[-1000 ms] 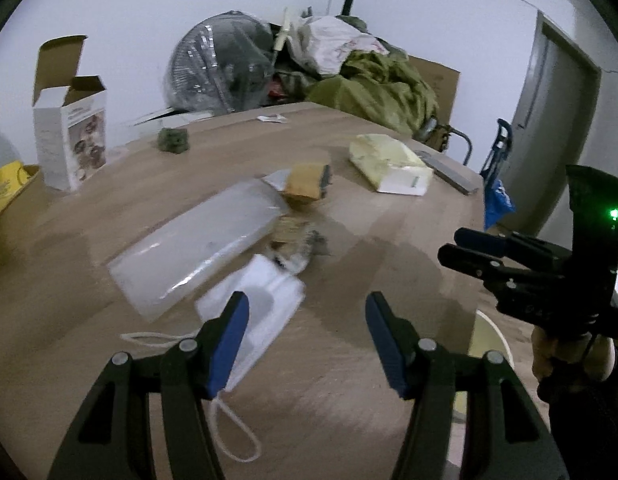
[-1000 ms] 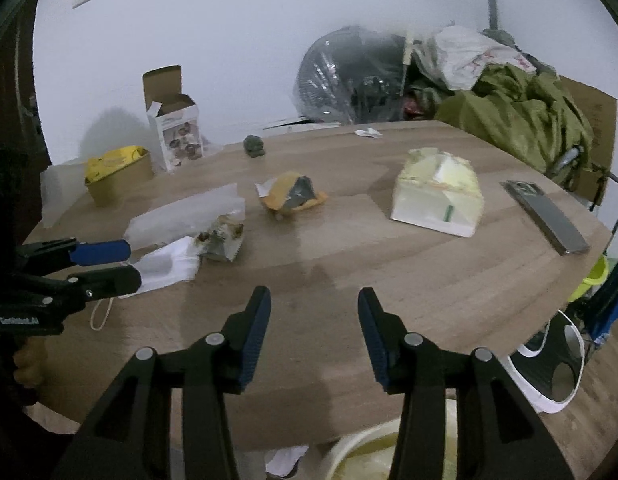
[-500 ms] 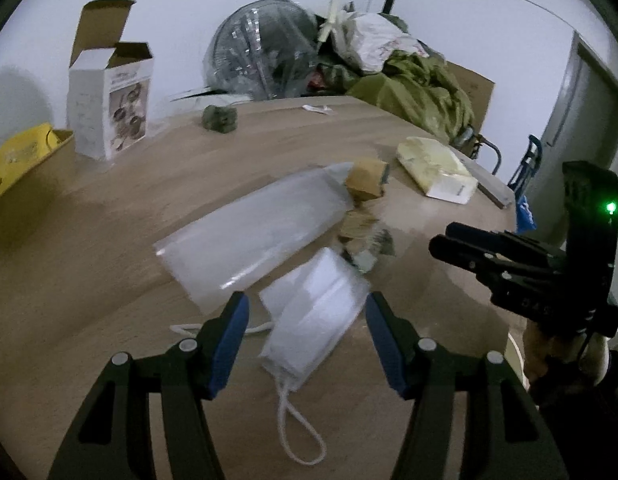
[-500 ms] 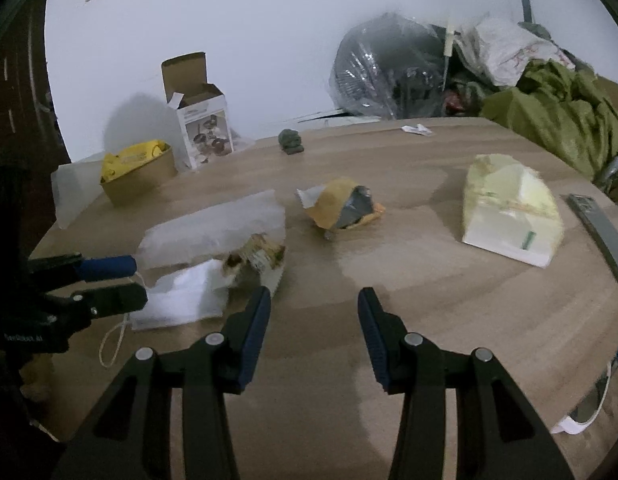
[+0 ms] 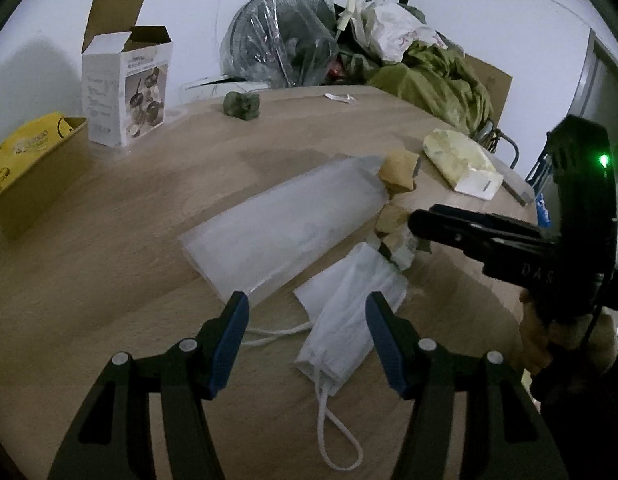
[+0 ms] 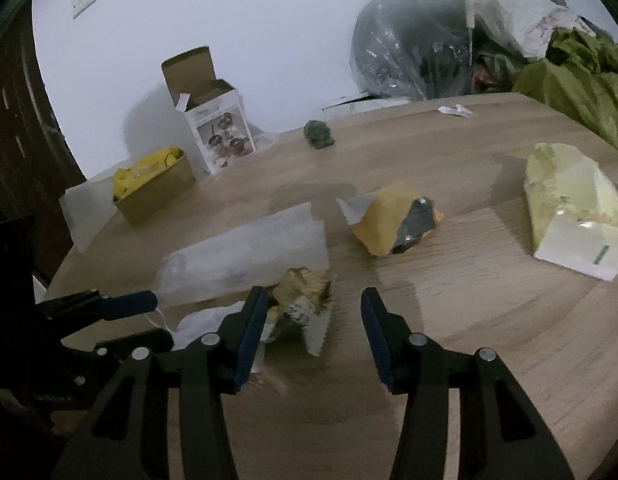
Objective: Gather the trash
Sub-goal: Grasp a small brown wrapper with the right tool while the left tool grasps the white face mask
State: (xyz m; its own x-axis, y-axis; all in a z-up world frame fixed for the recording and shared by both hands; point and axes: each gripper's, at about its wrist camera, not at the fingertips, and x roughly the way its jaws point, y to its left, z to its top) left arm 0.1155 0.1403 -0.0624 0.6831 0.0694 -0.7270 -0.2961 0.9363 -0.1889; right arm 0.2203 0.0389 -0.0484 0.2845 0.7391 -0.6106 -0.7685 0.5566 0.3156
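Left wrist view: the left gripper (image 5: 307,320) is hanging over a white face mask (image 5: 349,316) lying flat on the wooden table (image 5: 109,264), its jaws spread and gripping nothing; the mask is sitting between the blue pads, apparently lined up for a pinch.
Mask loop: an ear cord (image 5: 337,436) is trailing toward the camera, so a grab at the folded body looks surer than at the cord.
Plastic sleeve: a clear flat bag (image 5: 285,232) is lying just beside the mask, partly under the left pad's line of sight.
Right gripper in left view: the right gripper (image 5: 449,226) is reaching in from the right, over a crumpled wrapper (image 5: 401,248).
Right wrist view: the right gripper (image 6: 313,326) is standing released, its jaws having just been widening, with the crumpled wrapper (image 6: 305,304) between the pads but not pressed.
Division of work: each hand is taking its own piece, probably so both can be lifted together.
Other litter: a brown-and-silver packet (image 6: 393,220) and a yellowish carton (image 6: 573,216) are waiting farther off, well apart from both claws.
Bin: no trash container is showing now.
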